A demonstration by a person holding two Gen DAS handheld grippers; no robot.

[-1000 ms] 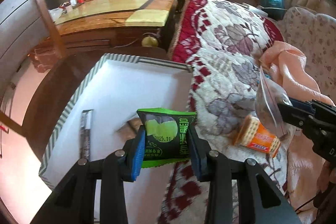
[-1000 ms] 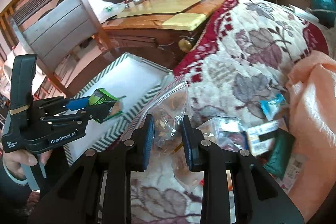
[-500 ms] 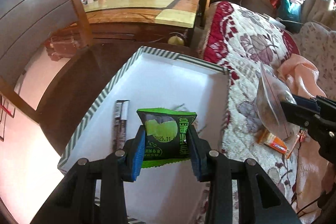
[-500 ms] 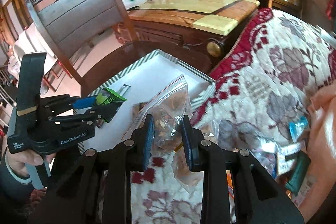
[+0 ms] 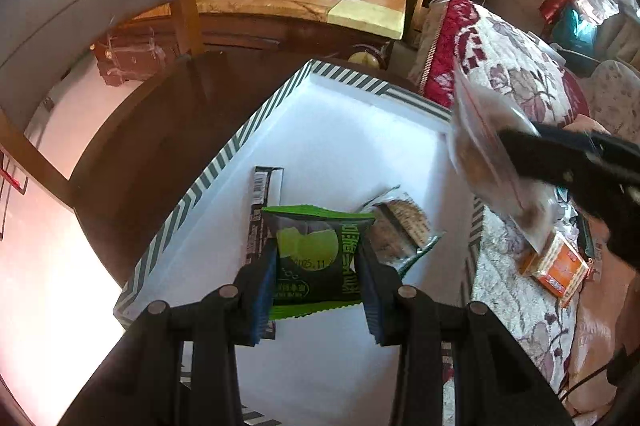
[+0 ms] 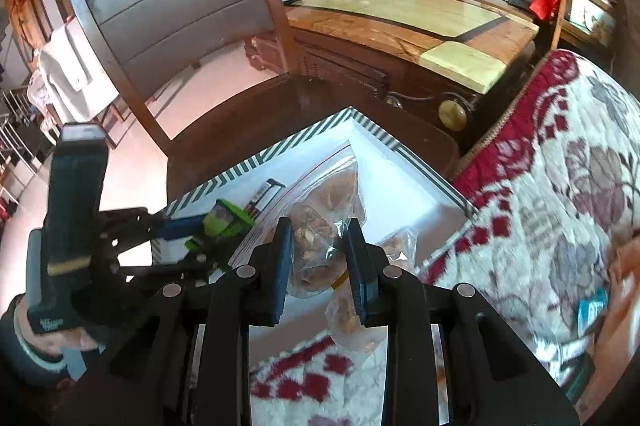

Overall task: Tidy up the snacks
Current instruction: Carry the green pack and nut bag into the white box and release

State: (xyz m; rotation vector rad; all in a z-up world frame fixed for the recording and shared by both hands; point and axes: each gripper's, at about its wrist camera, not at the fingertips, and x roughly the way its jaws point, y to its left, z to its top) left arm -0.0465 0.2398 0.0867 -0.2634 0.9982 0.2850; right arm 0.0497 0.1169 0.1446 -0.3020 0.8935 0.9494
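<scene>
Green snack packet pinched tight between the blue pads of the left gripper, up over the white box with the striped rim. Clear bag of snacks squeezed in the closed right gripper, hanging over the box edge beside the flowery blanket. Already lying in the box: a dark stick pack and a round cracker pack.

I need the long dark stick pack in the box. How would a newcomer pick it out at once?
Start at the white box with the green-striped rim, beside the floral blanket. On its floor near the left wall lies the dark stick pack, partly behind the green packet in the left hand-held gripper. It alone is long, narrow and black; the snack beside it is round and clear-wrapped.
</scene>
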